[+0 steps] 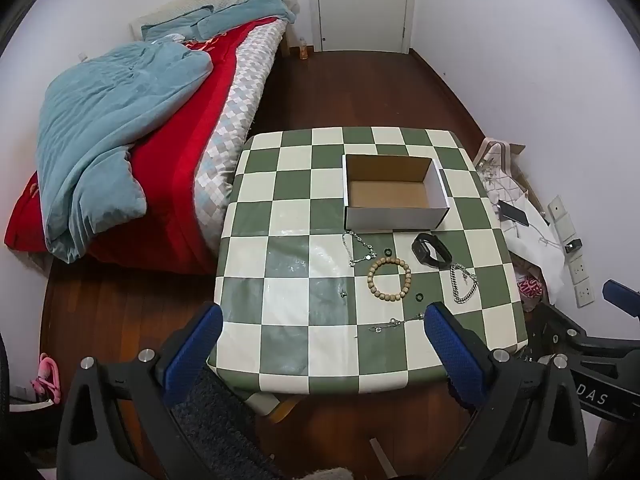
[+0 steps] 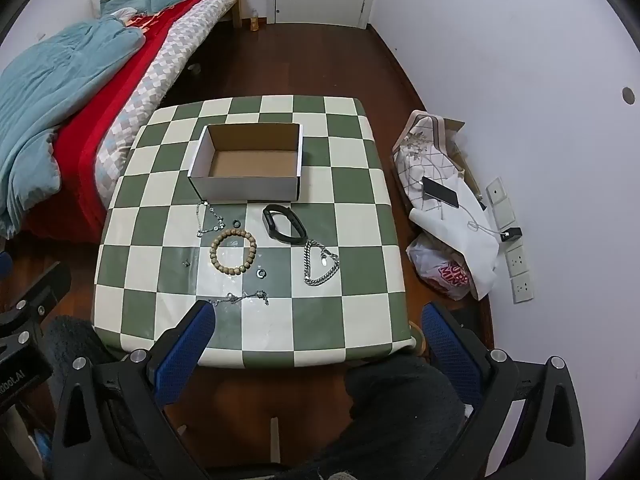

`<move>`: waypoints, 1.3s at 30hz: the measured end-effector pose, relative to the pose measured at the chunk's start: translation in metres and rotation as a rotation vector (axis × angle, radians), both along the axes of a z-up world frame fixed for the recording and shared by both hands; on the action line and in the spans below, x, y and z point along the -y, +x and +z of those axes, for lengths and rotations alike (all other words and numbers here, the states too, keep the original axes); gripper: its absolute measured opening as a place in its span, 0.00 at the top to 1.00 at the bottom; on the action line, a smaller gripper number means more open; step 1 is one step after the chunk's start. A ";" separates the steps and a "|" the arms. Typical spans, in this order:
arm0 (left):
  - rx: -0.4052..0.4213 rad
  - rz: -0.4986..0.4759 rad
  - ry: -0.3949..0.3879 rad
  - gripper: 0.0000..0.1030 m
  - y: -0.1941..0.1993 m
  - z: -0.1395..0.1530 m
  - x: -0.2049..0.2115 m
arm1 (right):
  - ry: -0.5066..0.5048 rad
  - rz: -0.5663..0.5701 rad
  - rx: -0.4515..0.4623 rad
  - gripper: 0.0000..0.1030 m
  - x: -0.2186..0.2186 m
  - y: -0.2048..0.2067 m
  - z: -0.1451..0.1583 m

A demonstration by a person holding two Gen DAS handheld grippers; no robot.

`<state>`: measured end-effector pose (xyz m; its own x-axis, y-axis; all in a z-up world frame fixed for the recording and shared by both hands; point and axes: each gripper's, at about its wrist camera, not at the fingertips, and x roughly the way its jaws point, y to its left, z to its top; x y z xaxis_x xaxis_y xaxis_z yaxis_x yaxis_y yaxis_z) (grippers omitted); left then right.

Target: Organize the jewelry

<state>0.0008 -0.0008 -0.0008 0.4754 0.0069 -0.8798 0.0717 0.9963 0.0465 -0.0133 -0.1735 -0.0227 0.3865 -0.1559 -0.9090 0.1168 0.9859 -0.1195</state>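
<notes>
On checkered table (image 2: 360,184) we saw open cardboard box (image 2: 248,188) at far side, nothing inside. Just before it lay black watch band (image 2: 285,224), bead bracelet (image 2: 233,253), chunky silver chain (image 2: 322,266), thin chains, small rings. Left gripper (image 1: 322,330) and right gripper (image 2: 318,326) hovered at near edge, jaws wide apart, holding nothing.

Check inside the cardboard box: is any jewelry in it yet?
The cardboard box shows only its bare brown floor; no jewelry. The near wall hides a thin strip of floor in both views.
</notes>
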 end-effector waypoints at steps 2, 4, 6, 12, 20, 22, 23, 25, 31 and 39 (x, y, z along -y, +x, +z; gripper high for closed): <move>0.000 0.000 0.000 0.00 0.001 0.000 0.001 | -0.002 0.003 -0.002 0.00 -0.001 0.000 0.000; 0.005 0.003 -0.006 0.00 0.002 0.004 -0.005 | -0.001 0.001 -0.002 0.00 -0.001 -0.001 0.001; 0.004 0.003 -0.007 0.00 0.002 0.003 -0.008 | -0.003 0.003 -0.002 0.00 -0.002 -0.001 0.001; 0.011 0.004 -0.009 0.00 -0.001 0.002 -0.010 | 0.002 0.005 -0.004 0.00 -0.002 -0.001 0.003; 0.010 0.002 -0.005 0.00 -0.003 0.003 -0.009 | 0.002 0.005 0.000 0.00 -0.006 -0.004 0.006; 0.011 0.003 -0.002 0.00 -0.003 0.003 -0.009 | 0.006 0.004 0.009 0.00 -0.004 -0.004 0.012; 0.012 0.003 0.001 0.00 -0.003 0.004 -0.008 | 0.007 0.004 0.011 0.00 -0.005 -0.003 0.014; 0.013 0.002 0.003 0.00 -0.004 0.006 -0.007 | 0.010 0.003 0.013 0.00 -0.003 -0.001 0.012; 0.024 0.000 0.001 0.00 -0.004 0.011 -0.006 | 0.019 0.004 0.026 0.00 0.000 -0.005 0.016; 0.028 -0.004 -0.001 0.00 -0.007 0.013 -0.004 | 0.017 0.005 0.028 0.00 0.000 -0.005 0.018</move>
